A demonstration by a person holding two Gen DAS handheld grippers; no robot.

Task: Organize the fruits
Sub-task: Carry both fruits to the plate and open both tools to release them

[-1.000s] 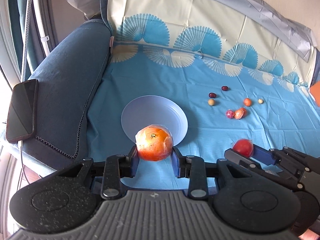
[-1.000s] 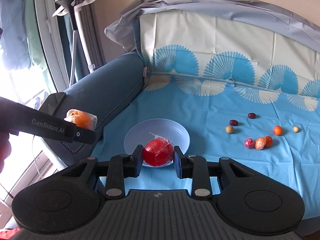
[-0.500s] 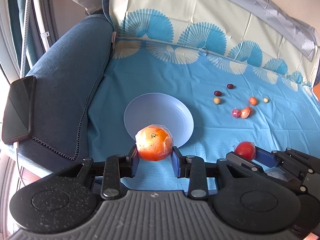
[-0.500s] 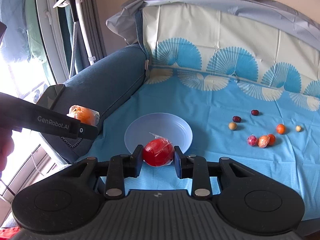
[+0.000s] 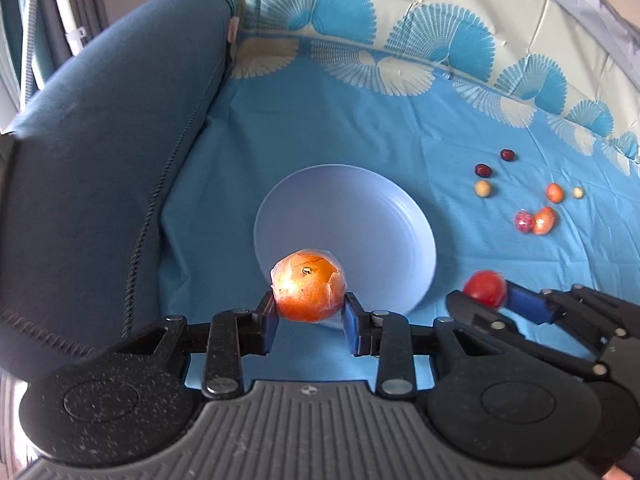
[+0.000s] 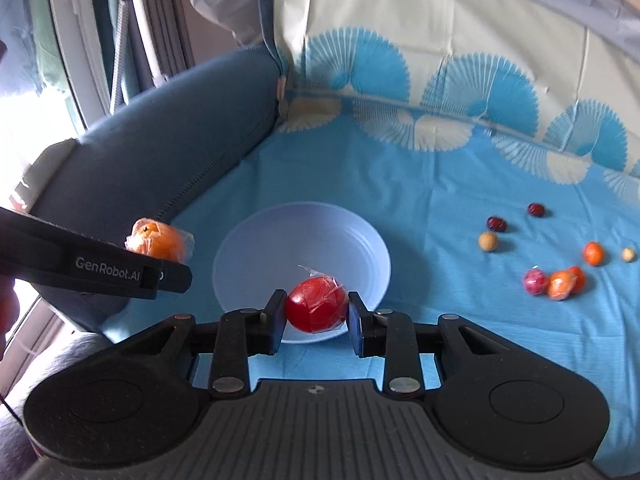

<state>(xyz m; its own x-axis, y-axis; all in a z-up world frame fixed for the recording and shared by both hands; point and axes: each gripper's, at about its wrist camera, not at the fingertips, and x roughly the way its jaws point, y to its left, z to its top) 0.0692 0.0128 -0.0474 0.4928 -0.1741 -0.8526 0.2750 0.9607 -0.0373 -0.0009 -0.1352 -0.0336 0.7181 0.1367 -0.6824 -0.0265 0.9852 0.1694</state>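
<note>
My left tool (image 5: 308, 314) clamps the film-wrapped orange fruit (image 5: 307, 286) and my right tool (image 6: 316, 320) the wrapped red fruit (image 6: 317, 304), both just short of the pale blue round plate (image 6: 248, 256) ahead and below.

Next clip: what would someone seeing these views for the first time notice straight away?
Two wrapped fruits held over the near edge of the pale blue plate: an orange one clamped in the left tool, a red one in the right tool. Next, the small fruits scattered on the blue cloth to the plate's right.
</note>
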